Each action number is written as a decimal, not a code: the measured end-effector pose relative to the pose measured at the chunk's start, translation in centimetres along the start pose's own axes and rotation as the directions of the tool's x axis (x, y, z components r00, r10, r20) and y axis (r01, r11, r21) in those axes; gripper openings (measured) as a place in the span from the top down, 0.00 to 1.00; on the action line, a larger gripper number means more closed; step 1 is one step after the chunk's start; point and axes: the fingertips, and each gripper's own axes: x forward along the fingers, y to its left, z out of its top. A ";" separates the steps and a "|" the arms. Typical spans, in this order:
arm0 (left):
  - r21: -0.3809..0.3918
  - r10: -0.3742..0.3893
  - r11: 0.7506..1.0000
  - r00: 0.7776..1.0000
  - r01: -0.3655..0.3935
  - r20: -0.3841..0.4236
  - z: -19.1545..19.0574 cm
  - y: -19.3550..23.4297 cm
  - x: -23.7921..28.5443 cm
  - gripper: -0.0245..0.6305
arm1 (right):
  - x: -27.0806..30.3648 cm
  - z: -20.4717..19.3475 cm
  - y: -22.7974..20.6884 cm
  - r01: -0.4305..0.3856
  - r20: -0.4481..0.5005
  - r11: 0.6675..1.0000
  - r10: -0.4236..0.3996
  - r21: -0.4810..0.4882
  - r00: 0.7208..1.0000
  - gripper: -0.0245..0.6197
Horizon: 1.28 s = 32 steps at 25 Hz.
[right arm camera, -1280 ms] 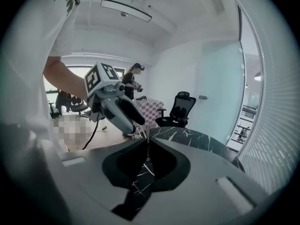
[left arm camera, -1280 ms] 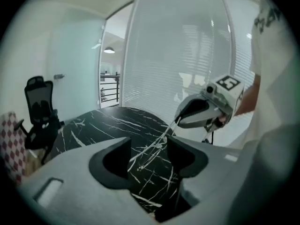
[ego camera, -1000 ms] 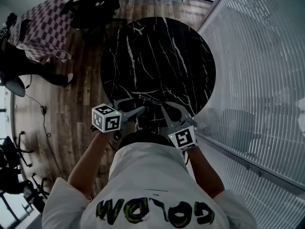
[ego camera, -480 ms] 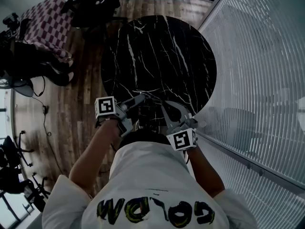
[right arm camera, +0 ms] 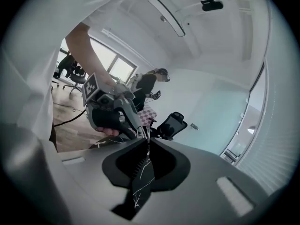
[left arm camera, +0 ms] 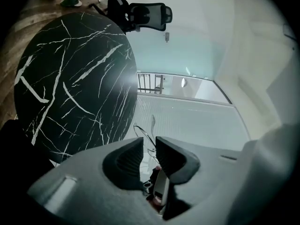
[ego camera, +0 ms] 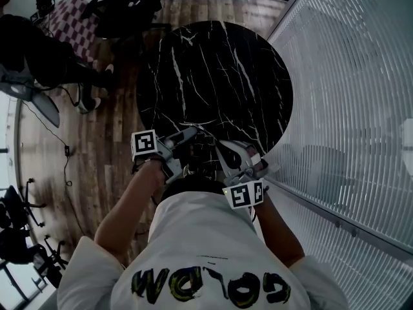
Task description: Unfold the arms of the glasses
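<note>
Thin wire-framed glasses [left arm camera: 142, 133] hang over the near edge of the round black marble table [ego camera: 213, 63], between my two grippers. My right gripper [right arm camera: 146, 142] is shut on a thin part of the glasses [right arm camera: 147, 131], which sticks out past its tips. My left gripper [left arm camera: 149, 146] faces it from the left. Its jaws have just been closing and stand a narrow gap apart, with the wire frame running between them and no pad seen pressing. In the head view the left gripper [ego camera: 192, 134] and right gripper [ego camera: 217, 145] meet close in front of the person's chest.
A ribbed glass wall [ego camera: 348, 108] runs along the right, close to the table. A black office chair [left arm camera: 145, 15] stands beyond the far side. On the wooden floor [ego camera: 116, 108] at the left are a person and a checked cloth [ego camera: 71, 18].
The left gripper has rolled, its marker cube shifting upward, and its jaws have narrowed around the glasses. The right gripper has rolled slightly. A person in the background at upper left has moved.
</note>
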 end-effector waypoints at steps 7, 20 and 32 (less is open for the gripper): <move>-0.040 -0.037 0.998 0.999 0.038 0.031 0.3 -0.5 0.1 0.93 | -0.1 -0.2 1.2 -0.010 -0.005 0.997 0.010 -0.080 1.000 0.93; 0.266 -0.034 0.964 0.993 0.002 0.116 2.3 -3.0 -0.1 0.96 | 0.5 -0.9 3.6 -0.167 -0.032 0.984 0.169 0.061 0.985 0.64; 0.600 0.076 0.787 0.987 -0.145 0.140 1.1 -3.9 -0.7 0.96 | 1.1 0.3 -0.8 -0.049 -0.019 0.950 0.058 0.308 0.998 0.91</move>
